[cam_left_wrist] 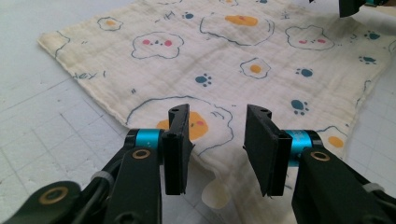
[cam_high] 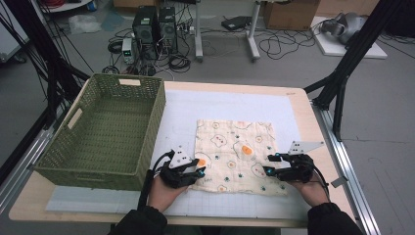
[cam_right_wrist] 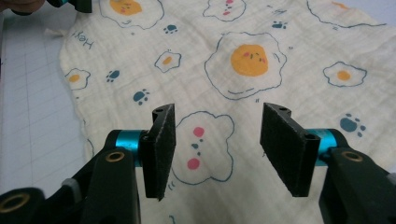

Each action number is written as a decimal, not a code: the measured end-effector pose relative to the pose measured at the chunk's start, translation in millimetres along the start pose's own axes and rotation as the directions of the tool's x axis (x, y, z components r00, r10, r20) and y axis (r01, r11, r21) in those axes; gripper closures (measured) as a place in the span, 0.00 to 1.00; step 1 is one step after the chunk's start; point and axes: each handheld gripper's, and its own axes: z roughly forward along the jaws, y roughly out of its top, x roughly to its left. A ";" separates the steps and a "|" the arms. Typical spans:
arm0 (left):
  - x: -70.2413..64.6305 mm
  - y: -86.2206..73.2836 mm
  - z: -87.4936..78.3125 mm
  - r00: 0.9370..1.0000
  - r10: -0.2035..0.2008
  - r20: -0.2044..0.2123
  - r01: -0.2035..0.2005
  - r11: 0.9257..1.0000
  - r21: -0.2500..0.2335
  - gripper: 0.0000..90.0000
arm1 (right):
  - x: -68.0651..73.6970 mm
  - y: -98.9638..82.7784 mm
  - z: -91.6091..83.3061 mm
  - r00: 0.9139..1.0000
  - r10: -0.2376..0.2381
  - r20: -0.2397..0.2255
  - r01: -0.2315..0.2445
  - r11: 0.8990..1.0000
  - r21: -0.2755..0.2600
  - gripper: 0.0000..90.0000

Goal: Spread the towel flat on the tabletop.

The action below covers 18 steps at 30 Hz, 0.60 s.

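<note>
We see a cream cloth (cam_high: 236, 154) with fried-egg and paw prints lying flat on the white mat (cam_high: 225, 105), near the front edge of the table (cam_high: 299, 105). It is roughly square, so no clear long axis; its edges run about parallel to the table edges, slightly skewed, and the near edge is a bit wavy. In the left gripper view the near corner of the cloth (cam_left_wrist: 243, 51) is rumpled and lifts a little just under the jaws.

A green woven basket (cam_high: 105, 128) sits on the left side of the table, just beside the cloth's left edge but not touching it. We see nothing inside it.

The left gripper (cam_high: 197, 169) sits at the cloth's near-left corner. Its jaws stand apart, about halfway, with cloth below the gap; pads (cam_left_wrist: 176, 149) press on nothing that we can see. The right gripper (cam_high: 268, 164) sits at the near-right corner, jaws also apart about halfway, over the cloth (cam_right_wrist: 243, 60), pads (cam_right_wrist: 161, 147) clear of the fabric. Neither one holds anything. Both hands come in from the near edge of the table.
</note>
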 end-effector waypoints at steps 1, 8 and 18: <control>0.0 -0.2 -0.2 1.000 0.001 -0.001 -0.001 1.000 0.002 0.66 | 0.2 0.0 -0.7 1.000 0.001 0.002 -0.001 1.000 -0.002 0.48; -1.4 -0.7 0.1 1.000 0.005 0.000 -0.005 1.000 0.003 0.65 | 1.0 -0.1 -2.2 1.000 -0.003 0.011 0.003 1.000 -0.004 0.47; -1.5 -0.3 0.1 1.000 0.010 0.001 -0.010 1.000 -0.002 0.64 | 1.0 -0.6 -4.1 1.000 -0.009 0.026 0.009 1.000 -0.008 0.46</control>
